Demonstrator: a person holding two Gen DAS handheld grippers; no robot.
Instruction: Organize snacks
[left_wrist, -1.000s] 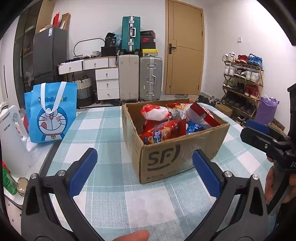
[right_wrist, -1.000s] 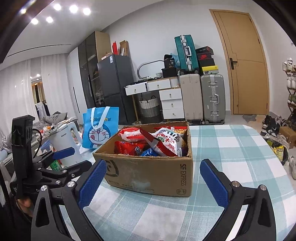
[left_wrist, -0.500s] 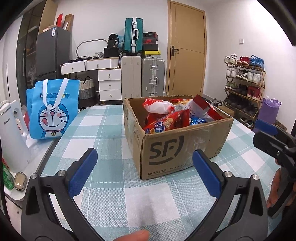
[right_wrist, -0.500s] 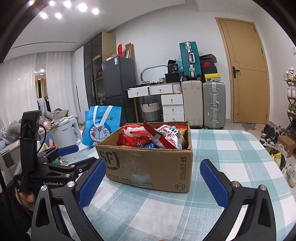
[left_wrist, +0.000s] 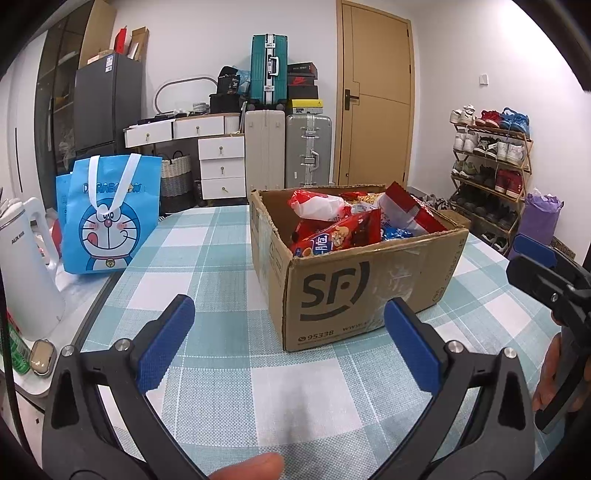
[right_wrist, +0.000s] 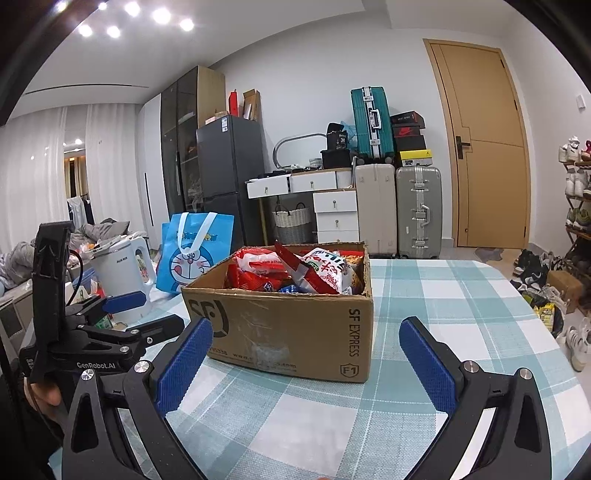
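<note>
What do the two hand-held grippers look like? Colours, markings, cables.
Both match: black angular frames with silver screws and textured blue pads on the two fingers. The left hand-held gripper, seen from the right wrist view, has a tall black upright block, white "GenRobot.AI" lettering on its body and a thin black cable beside it. The right hand-held gripper shows no lettering. Bare fingers hold each; no sleeves visible.

The left gripper (left_wrist: 286, 345) points forward, jaws spread wide and holding nothing. The right gripper (right_wrist: 301, 360) likewise points forward, jaws wide apart and empty. From the left view, the right one sits at three o'clock.
</note>
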